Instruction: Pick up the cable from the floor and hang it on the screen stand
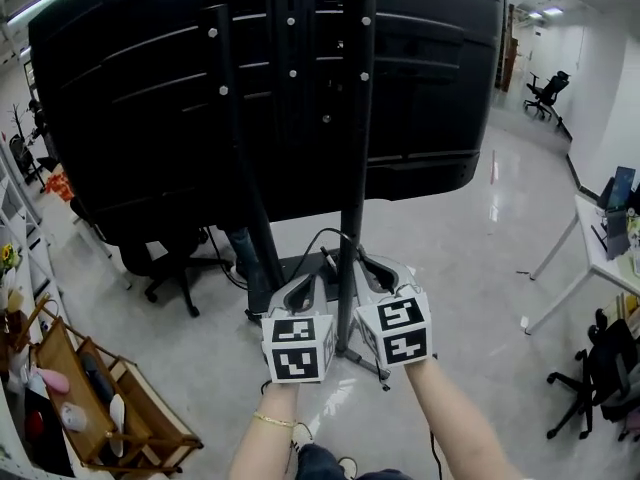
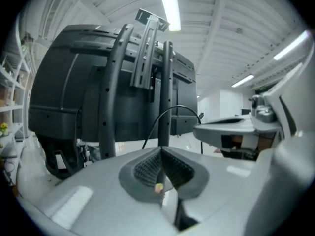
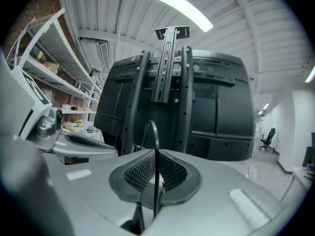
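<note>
The big black screen [image 1: 270, 88] shows its back, mounted on a black stand with two upright posts [image 1: 352, 168]. Both grippers are raised close to the right post, just above the stand's base. A thin black cable [image 1: 322, 232] arcs between them. My right gripper [image 1: 372, 268] is shut on the cable [image 3: 151, 125], which rises from between its pads [image 3: 142, 171] in a loop. My left gripper [image 1: 305, 286] has its jaws together [image 2: 161, 151]. In its view the cable [image 2: 174, 107] comes down behind the left jaw, and no grip on it shows.
A black office chair [image 1: 165, 263] stands under the screen at the left. A wooden rack [image 1: 100, 398] with small items sits at the lower left. A white table [image 1: 590, 238] and another chair [image 1: 600, 368] are at the right. Glossy floor [image 1: 470, 228] lies behind the stand.
</note>
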